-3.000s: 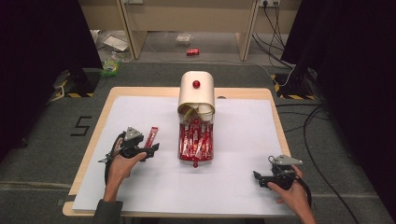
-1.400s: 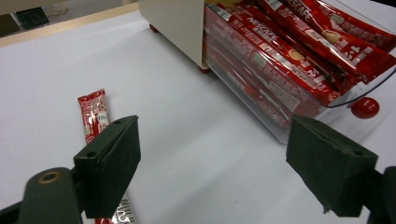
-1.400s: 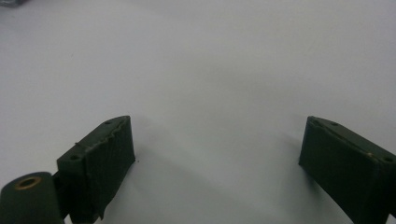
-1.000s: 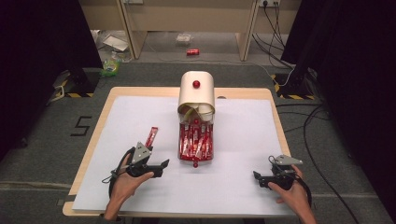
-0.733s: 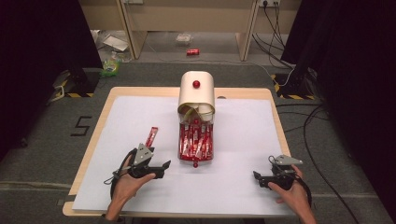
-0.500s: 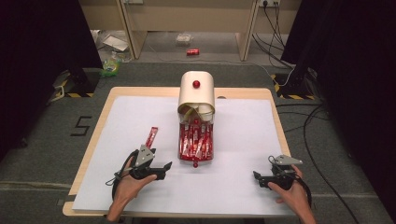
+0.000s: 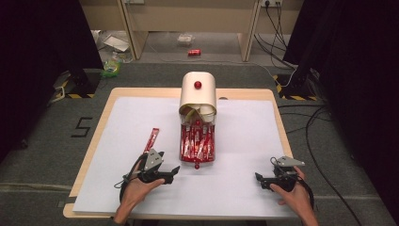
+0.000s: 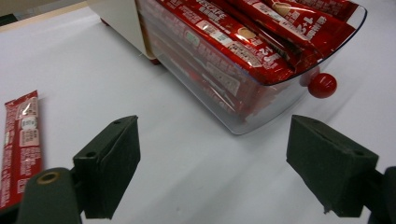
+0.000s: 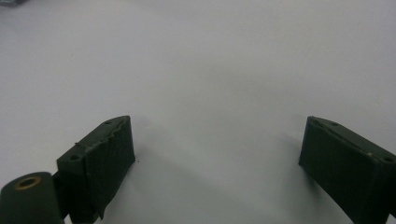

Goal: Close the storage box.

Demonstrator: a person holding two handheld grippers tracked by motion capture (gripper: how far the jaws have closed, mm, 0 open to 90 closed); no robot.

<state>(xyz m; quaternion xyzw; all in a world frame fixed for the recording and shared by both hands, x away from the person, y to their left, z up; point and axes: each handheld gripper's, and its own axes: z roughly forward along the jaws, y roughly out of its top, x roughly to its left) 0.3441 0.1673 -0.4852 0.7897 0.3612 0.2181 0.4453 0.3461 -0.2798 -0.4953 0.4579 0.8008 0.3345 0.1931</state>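
My left tongs (image 8: pixel 212 172), spread and empty, face the clear drawer (image 8: pixel 261 100) of red sachets (image 8: pixel 219 39) with its red knob (image 8: pixel 323 85); left of it lies a loose sachet (image 8: pixel 18 144); my right tongs (image 9: pixel 217 172) rest spread on the worktop (image 7: pixel 244 188).

Two black jaws of the left gripper (image 8: pixel 212 177) rise from the bottom edge, standing wide apart with only bare white table cover (image 8: pixel 187 154) between them. Just beyond the gap sits a clear plastic drawer (image 8: pixel 261 100), pulled out from a cream-coloured dispenser body (image 8: pixel 123 21) and packed with red coffee-stick sachets (image 8: pixel 224 37); the print looks like Nescafé, though it is partly blurred. A round red knob (image 8: pixel 323 85) sticks out from the drawer's curved front. Well left of the drawer, one loose red sachet (image 8: pixel 18 144) lies flat beside the left jaw.
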